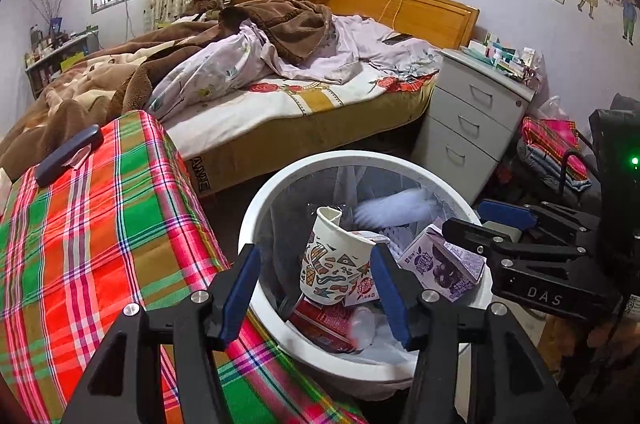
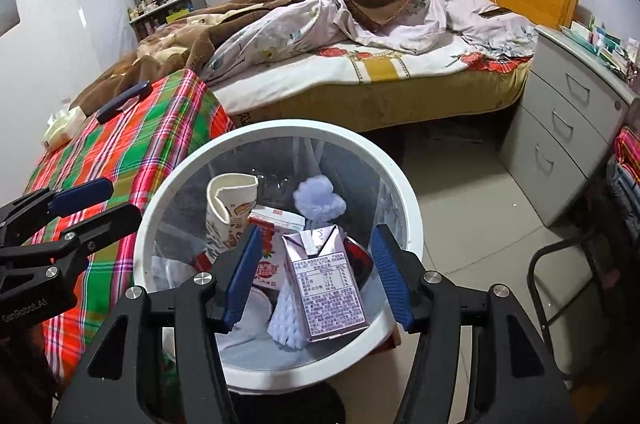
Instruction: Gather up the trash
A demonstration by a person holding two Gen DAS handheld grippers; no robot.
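Purple carton point(image 2: 326, 284) between open right hand-held gripper point(image 2: 316, 274) pads — inside white bin point(image 2: 408, 224).

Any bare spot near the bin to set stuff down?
Plaid cloth is bare between the dark case and the white bin. Floor tiles are bare between bin and drawer unit. Bin interior is crowded: paper cup, purple carton.

A: Bin point(image 2: 412, 224) was smooth white plastic with a thin clear film liner. Cup point(image 1: 332, 260) matt paper, purple carton point(image 2: 326, 288) glossy.

B: Plaid cover point(image 1: 100, 244) woven cloth; headboard point(image 1: 424, 10) varnished wood.
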